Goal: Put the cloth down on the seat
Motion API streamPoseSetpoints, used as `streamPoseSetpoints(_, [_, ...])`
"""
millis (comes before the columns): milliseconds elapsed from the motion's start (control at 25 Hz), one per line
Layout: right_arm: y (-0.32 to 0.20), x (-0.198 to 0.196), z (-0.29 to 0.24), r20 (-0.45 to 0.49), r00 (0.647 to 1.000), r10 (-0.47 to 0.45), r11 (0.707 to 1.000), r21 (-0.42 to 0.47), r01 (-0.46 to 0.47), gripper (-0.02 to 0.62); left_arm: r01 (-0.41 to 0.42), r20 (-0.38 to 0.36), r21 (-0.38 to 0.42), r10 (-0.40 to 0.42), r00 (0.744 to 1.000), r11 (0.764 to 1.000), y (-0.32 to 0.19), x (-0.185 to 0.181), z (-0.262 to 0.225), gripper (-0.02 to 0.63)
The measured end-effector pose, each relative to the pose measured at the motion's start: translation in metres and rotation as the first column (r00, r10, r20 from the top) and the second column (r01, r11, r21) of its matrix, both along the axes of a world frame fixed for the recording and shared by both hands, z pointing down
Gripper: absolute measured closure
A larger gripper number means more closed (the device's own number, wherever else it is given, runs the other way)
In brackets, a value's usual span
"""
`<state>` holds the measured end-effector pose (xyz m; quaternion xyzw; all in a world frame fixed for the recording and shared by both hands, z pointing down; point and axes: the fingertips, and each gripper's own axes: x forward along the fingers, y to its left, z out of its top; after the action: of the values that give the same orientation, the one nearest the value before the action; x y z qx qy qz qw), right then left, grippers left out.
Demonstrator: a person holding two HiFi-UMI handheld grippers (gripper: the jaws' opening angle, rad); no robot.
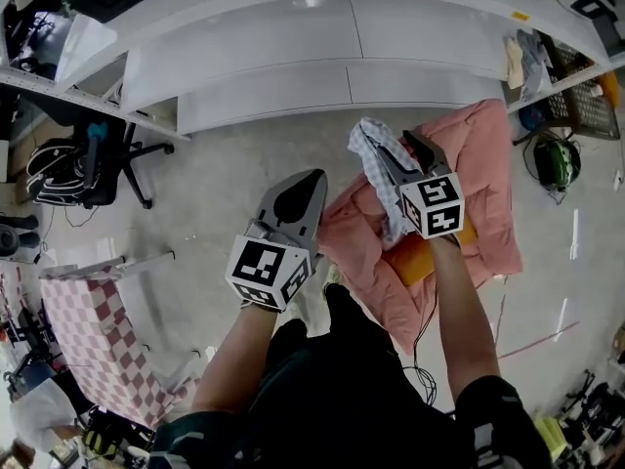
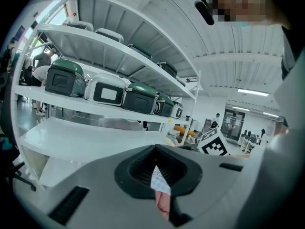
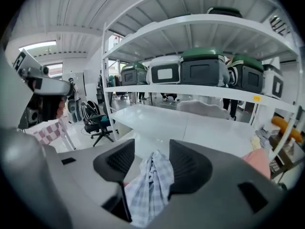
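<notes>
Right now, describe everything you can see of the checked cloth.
The checked cloth is thin, soft fabric, white with pale blue-grey checks, bunched into loose folds. It stands between the open jaws of the right gripper, against one pad with a gap at the other. In the head view it is over the pink padded seat; whether it touches the seat cannot be told.
</notes>
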<state>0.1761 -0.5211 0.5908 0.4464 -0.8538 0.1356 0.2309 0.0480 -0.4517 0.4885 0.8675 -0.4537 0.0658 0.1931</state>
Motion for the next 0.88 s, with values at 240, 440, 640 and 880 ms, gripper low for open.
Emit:
streamPoseSetpoints(240, [0.030,-0.005,-0.044,0.098,0.993,0.060,0.996,0.055,-0.065,0.473,0.014,-0.011,0.002,-0.014,1.000,1.000,0.011,-0.015,-0.011,0.600])
streamPoseSetpoints(440, [0.063,-0.004,-0.076,0.150,0.979,0.136,0.984,0.098,-0.152,0.554,0.021,-0.026,0.007,-0.021,0.999,1.000,0.025,-0.032,-0.022,0.600])
streamPoseSetpoints(640, [0.101,-0.004,-0.102,0.194,0.963,0.189,0.969,0.125,-0.215,0.572,-0.002,-0.033,0.021,0.003,0.999,1.000,0.047,-0.045,-0.038,0.600])
streamPoseSetpoints(880, [0.135,-0.008,-0.137,0.250,0.936,0.249,0.939,0.174,-0.296,0.580,-0.031,-0.038,0.042,0.032,0.999,0.999,0.067,-0.066,-0.053,0.600])
